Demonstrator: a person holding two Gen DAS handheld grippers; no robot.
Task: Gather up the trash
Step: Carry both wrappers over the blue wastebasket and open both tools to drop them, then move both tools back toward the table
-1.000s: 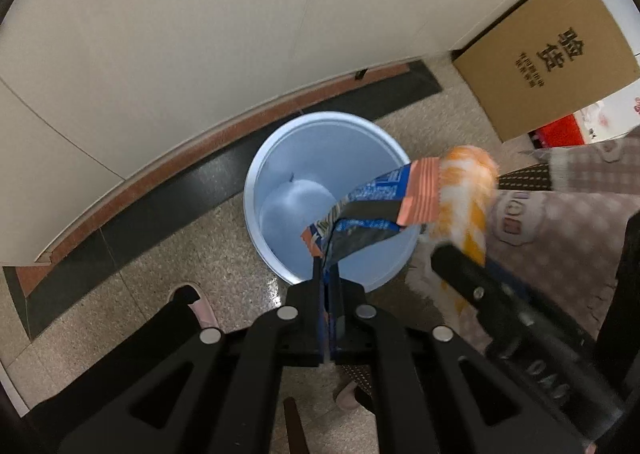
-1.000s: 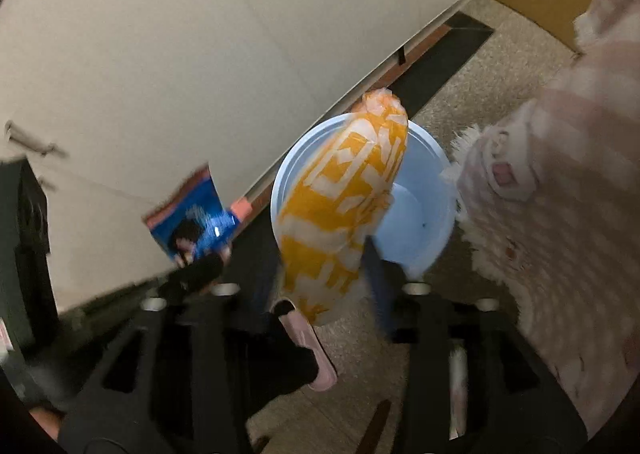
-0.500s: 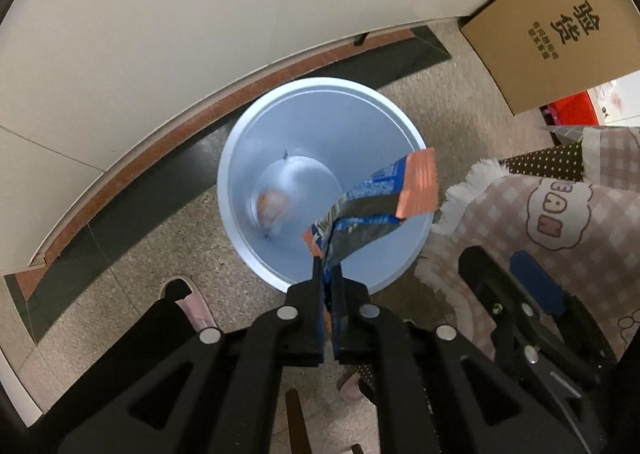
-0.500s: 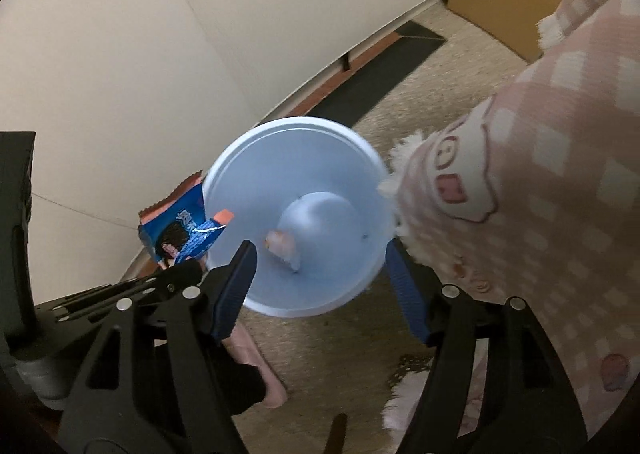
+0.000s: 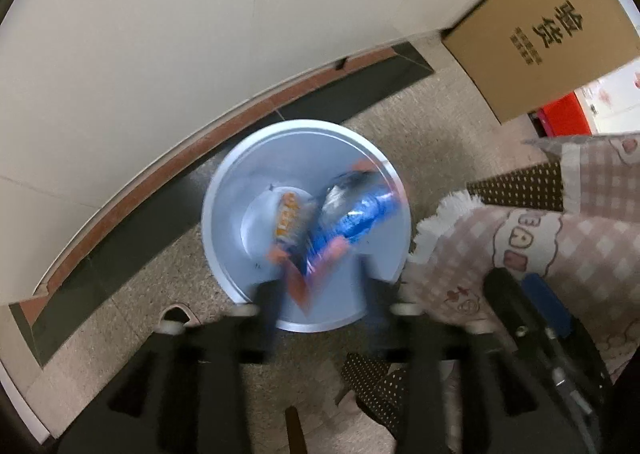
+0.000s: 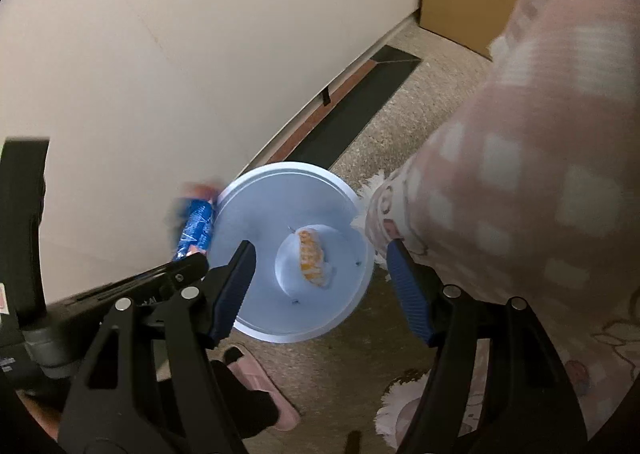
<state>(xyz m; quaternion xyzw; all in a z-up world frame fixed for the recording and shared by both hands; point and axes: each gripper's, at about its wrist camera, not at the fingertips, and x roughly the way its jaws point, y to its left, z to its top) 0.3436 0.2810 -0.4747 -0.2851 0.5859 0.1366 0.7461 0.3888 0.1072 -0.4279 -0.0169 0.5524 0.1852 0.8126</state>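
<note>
A light blue bin [image 5: 224, 222] stands on the floor by the wall; it also shows in the right wrist view [image 6: 256, 214]. An orange and white wrapper [image 5: 286, 218] lies on its bottom, seen too in the right wrist view [image 6: 312, 258]. A blue snack wrapper [image 5: 348, 222], blurred, is loose over the bin mouth just beyond my left gripper [image 5: 320, 294], whose fingers are spread apart. In the right wrist view the blue wrapper [image 6: 196, 230] is at the bin's left rim. My right gripper [image 6: 320, 278] is open and empty above the bin.
A cream wall with a dark baseboard strip [image 5: 352, 94] runs behind the bin. A cardboard box [image 5: 536, 34] stands at the right. A pink checked fringed cloth [image 5: 540, 238] hangs right of the bin. A pink slipper [image 6: 260, 378] is on the speckled floor.
My left gripper has opened and let go of the blue wrapper, which is falling toward the bin. The orange wrapper left my right gripper earlier and lies in the bin.
</note>
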